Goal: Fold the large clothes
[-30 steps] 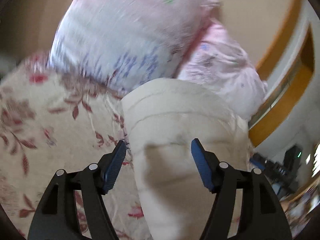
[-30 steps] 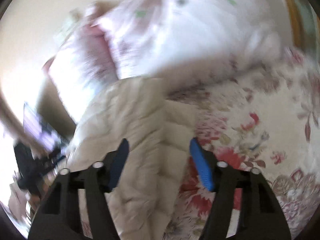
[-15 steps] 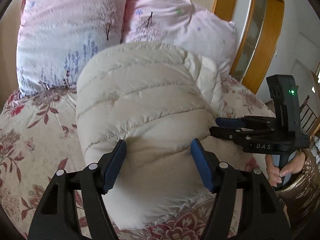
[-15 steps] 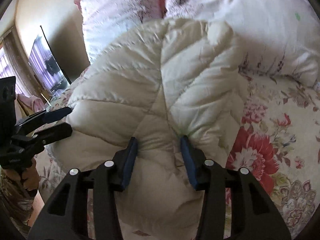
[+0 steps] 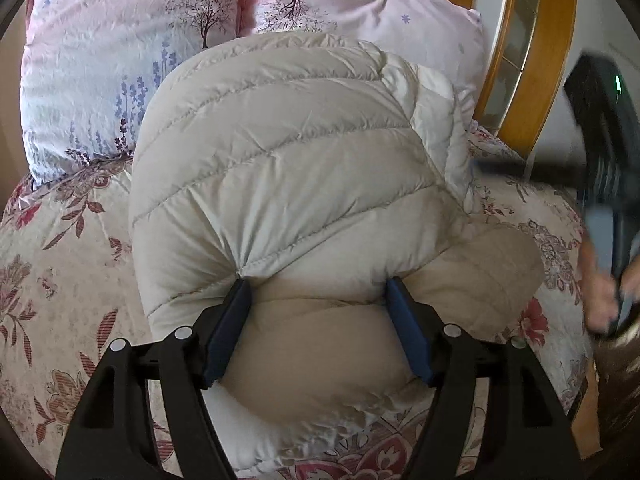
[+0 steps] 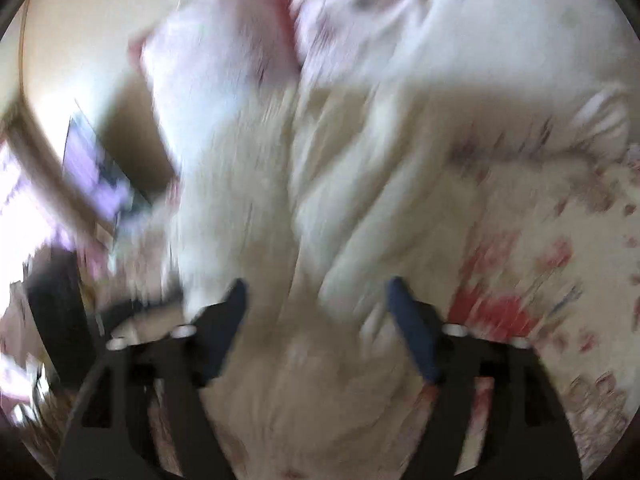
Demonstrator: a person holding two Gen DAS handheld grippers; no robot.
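A cream quilted puffer jacket (image 5: 288, 168) lies folded into a thick bundle on the floral bed cover (image 5: 60, 280), its far end against the pillows. My left gripper (image 5: 316, 292) points down into the bundle's near end. Its jaws are opening, its blue pads (image 5: 230, 332) dent the puffy fabric that bulges between them, and I see no pinch. The right wrist view is badly blurred. There my right gripper (image 6: 316, 292) hangs over the jacket (image 6: 320, 200) with its jaws opening wide and the fabric loose between them. The right gripper's black body (image 5: 600, 120) blurs past at the left wrist view's right edge.
Two pink printed pillows (image 5: 104, 60) stand against the headboard behind the jacket. A wooden door frame (image 5: 536, 80) rises at the right of the bed. A person's hand (image 5: 600, 292) holds the right gripper there. A screen (image 6: 96, 176) stands at the left.
My left gripper came down onto the jacket's near end and sank into it. My right gripper had closed on a fold of the jacket, then let go and pulled away fast.
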